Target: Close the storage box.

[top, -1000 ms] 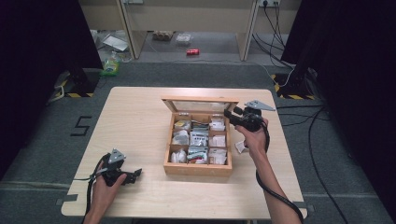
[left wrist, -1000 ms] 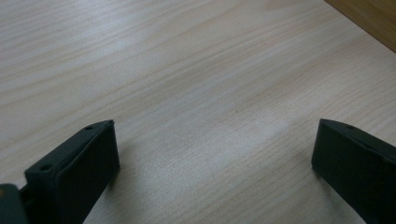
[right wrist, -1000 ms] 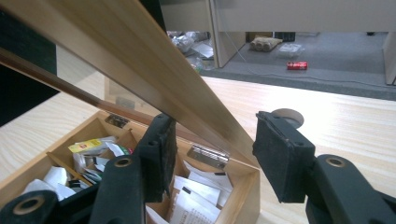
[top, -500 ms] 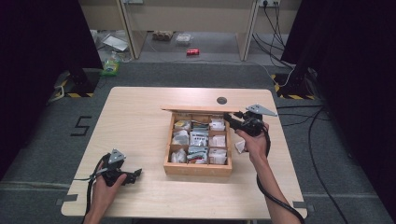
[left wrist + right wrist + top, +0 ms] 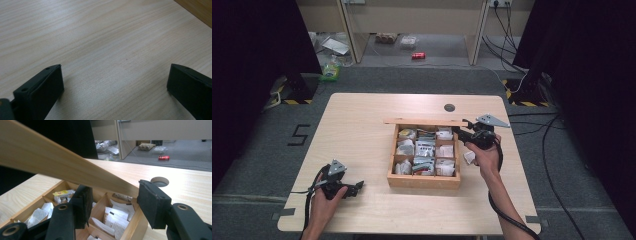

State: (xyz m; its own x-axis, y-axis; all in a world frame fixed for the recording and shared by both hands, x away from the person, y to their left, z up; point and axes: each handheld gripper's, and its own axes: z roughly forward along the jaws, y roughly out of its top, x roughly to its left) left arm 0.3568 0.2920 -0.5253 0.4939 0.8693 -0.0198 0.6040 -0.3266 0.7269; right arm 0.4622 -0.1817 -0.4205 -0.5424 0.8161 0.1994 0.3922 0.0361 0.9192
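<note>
The left tongs (image 5: 357, 187) are resting wide apart on the pale wooden bench (image 5: 362, 130) at its seven o'clock corner, gripping nothing. Farther off, at centre, the compartmented wooden tea box (image 5: 424, 179) is sitting full of sachets. At its two o'clock corner the right tongs (image 5: 460, 132) are standing half spread astride the thin wooden lid (image 5: 57, 162), with no visible pressing.

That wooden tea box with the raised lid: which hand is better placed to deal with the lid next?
Right. The right gripper sits at the lid's end by the tea box, jaws straddling the lid's edge. The left gripper rests open on the table, well short of the box.
</note>
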